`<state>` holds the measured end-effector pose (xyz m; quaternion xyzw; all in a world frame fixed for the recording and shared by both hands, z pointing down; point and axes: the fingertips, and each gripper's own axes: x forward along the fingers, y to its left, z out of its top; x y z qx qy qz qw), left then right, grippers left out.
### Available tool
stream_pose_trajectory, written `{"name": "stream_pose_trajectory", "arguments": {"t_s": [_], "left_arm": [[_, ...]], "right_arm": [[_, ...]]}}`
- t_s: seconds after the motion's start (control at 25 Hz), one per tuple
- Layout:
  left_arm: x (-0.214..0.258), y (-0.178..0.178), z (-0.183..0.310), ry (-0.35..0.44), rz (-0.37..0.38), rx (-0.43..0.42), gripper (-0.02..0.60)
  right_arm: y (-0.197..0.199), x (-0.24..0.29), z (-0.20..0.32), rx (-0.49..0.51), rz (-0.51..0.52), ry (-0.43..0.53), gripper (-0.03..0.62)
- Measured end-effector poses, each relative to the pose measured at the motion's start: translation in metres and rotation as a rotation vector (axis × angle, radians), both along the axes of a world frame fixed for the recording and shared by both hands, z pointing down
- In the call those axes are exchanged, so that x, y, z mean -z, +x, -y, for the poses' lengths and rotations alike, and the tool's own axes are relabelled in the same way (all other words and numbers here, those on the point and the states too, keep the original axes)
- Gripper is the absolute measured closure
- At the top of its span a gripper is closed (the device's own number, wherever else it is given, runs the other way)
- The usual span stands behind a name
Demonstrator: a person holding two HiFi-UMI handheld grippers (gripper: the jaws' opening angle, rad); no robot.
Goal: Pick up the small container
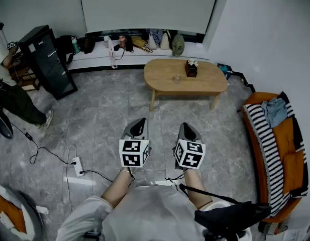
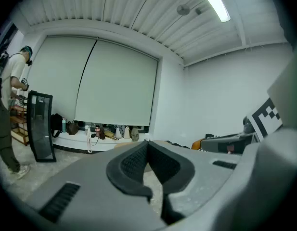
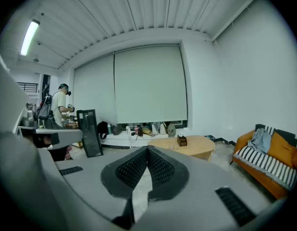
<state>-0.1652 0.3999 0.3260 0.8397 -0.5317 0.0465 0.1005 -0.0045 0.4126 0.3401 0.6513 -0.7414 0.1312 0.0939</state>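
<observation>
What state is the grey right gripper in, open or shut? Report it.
Shut: the grey right gripper shows its dark ribbed pads meeting at the tips, nothing between them.

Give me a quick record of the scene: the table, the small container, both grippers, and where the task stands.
wooden table: across the floor, ahead of both grippers
small container: on the table, beside the dark box
left gripper: shut, empty
right gripper: shut, empty
task: container not yet reached

Orange sofa (image 1: 290,159) w/ blk-white striped throw (image 1: 261,140); tan wood table (image 1: 165,77).
</observation>
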Motion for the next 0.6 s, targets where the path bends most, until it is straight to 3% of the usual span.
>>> {"name": "stream_pose_trajectory", "arguments": {"t_s": [0.6], "left_arm": [[-0.001,-0.029,-0.007,-0.004,0.010,-0.019,0.574]], "right_arm": [[-0.023,-0.002,-0.007,-0.028,0.015,-0.010,0.569]]}}
